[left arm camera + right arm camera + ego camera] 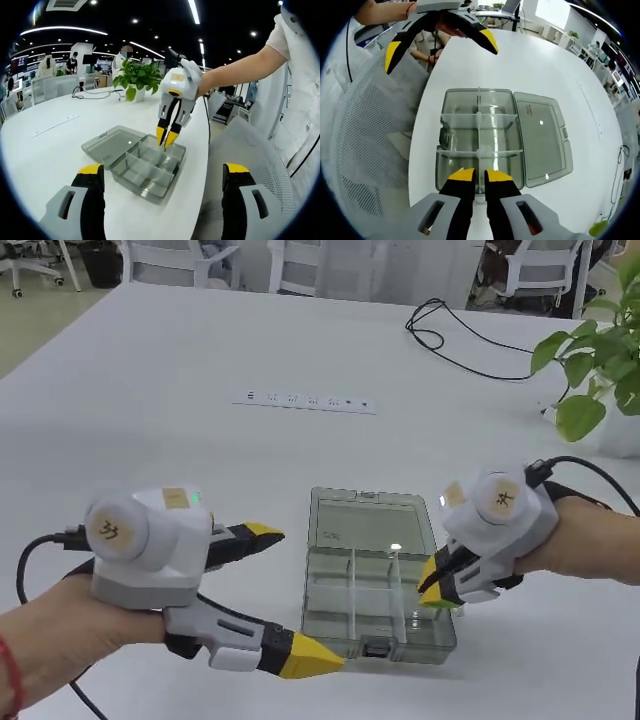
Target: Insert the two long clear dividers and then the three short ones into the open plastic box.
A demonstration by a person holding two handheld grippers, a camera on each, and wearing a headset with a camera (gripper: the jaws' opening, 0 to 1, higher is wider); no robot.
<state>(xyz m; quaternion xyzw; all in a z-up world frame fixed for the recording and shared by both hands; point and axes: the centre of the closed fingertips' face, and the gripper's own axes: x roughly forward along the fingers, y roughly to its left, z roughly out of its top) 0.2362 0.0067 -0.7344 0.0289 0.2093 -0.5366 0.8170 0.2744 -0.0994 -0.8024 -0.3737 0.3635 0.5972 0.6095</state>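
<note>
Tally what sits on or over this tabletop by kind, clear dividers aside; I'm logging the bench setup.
grippers: 2 (left gripper, right gripper)
plastic box: 1
power strip: 1
potted plant: 1
loose black cable: 1
Total: 6

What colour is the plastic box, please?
The box is a clear, smoky grey-green; the right gripper view shows it best.

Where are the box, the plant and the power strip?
Box [370, 520], head view, on its open lid.
Plant [578, 415], head view, on a big leaf.
Power strip [305, 400], head view, on its middle.
</note>
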